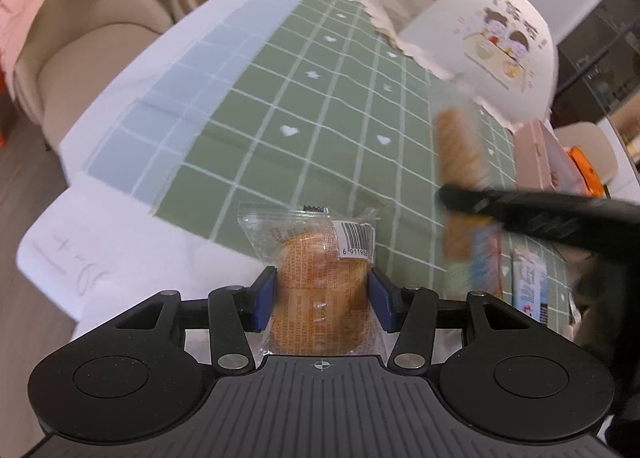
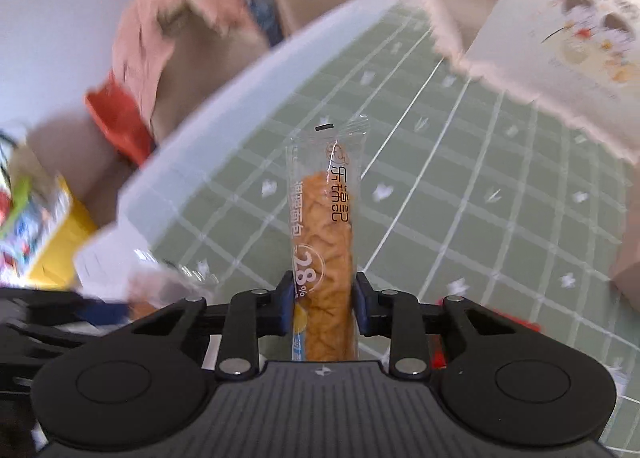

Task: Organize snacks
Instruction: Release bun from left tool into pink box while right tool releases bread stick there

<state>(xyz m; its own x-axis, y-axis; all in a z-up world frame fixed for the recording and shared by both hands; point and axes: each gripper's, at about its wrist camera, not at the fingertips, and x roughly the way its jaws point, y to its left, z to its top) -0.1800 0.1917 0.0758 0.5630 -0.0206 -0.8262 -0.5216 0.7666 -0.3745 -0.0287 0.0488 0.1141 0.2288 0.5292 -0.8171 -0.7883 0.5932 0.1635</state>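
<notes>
My left gripper (image 1: 322, 300) is shut on a round bun in a clear wrapper (image 1: 320, 258) and holds it above the table's near edge. My right gripper (image 2: 323, 304) is shut on a long bread stick in a clear wrapper (image 2: 326, 226), held above the green checked cloth (image 2: 480, 218). That bread stick (image 1: 460, 146) and the right gripper (image 1: 540, 214) also show blurred at the right of the left wrist view. A cream paper bag with a cartoon print (image 1: 480, 42) stands open at the far right of the table and shows in the right wrist view (image 2: 560, 38) too.
More wrapped snacks (image 1: 528, 282) lie on the cloth at right, near a pink box (image 1: 536, 154). Beige chairs (image 1: 80, 58) with pink cloth stand beyond the table. A yellow snack box (image 2: 52, 226) and a red item (image 2: 120, 122) are off to the left.
</notes>
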